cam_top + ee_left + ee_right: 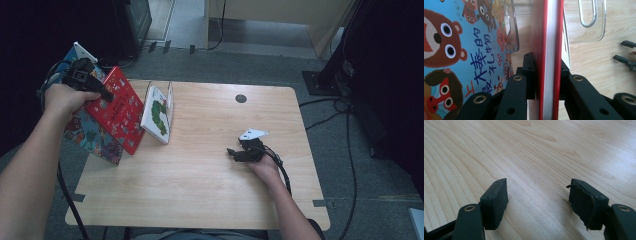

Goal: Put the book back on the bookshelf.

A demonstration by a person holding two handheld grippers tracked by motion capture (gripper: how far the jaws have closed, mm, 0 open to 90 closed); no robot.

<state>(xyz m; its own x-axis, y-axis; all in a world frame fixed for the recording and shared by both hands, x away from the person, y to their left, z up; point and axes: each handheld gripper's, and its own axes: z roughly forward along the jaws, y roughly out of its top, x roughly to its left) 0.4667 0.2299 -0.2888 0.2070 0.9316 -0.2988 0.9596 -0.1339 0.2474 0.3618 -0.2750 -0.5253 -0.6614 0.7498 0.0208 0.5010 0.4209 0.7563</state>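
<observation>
Pale wooden table (200, 200) on grey carpet (260, 62), black cables (345, 150) beside, beige cabinet (280, 15) behind

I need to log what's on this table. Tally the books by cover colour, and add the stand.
Red book, clamped in the left tongs: 1
Blue book: 1
White book: 1
Clear book stand: 1
Total: 4

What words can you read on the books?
"上" and "奉的": red and dark blue characters on the blue animal book; its other characters are too distorted to read.
Red book, held in the left gripper: cover print too small.
Caterpillar book: no readable text.
</observation>
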